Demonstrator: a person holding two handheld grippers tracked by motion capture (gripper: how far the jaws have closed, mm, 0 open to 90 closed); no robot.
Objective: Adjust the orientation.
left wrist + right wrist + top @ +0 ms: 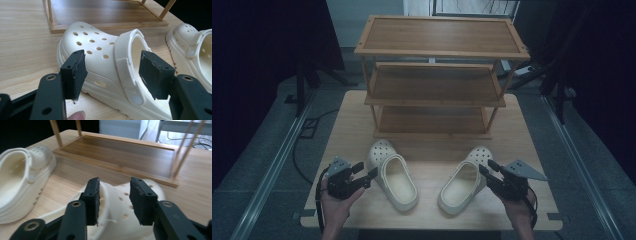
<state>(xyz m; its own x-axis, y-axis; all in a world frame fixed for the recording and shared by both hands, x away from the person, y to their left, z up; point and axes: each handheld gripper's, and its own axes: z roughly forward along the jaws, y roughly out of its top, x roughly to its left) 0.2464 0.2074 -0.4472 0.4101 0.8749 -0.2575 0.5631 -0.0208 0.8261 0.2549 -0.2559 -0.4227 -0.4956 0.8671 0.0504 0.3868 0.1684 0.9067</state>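
A: What is the biggest thing here?

B: The light wooden table [347, 130]. On its far half stands a wooden shelf rack [437, 50] with three tiers, all bare, and I will place everything else from that rack.

A: What lies in front of the rack?

B: Two cream clogs with holes over the toes, on the table between the rack and the person. The left clog [393, 175] lies just off the rack's left front corner, toe towards the rack, heel angled out to the near edge. The right clog [463, 181] lies off the rack's right front corner, toe also towards the rack. Their heels sit closer together than their toes, yet apart.

A: And the tools?

B: The left gripper [364, 173] is held in a hand [334, 202] on the near left, farther from the rack than the left clog's toe. Its jaws stand spread, just beside the clog's outer side. In the left gripper view the heel strap [125, 62] shows between the two black pads [75, 72], and I see no contact.

A: The other?

B: The right gripper [488, 167] sits at the near right, jaws parted and empty. In the right gripper view they hang close over the right clog's [117, 207] top; touching or not, I cannot tell.
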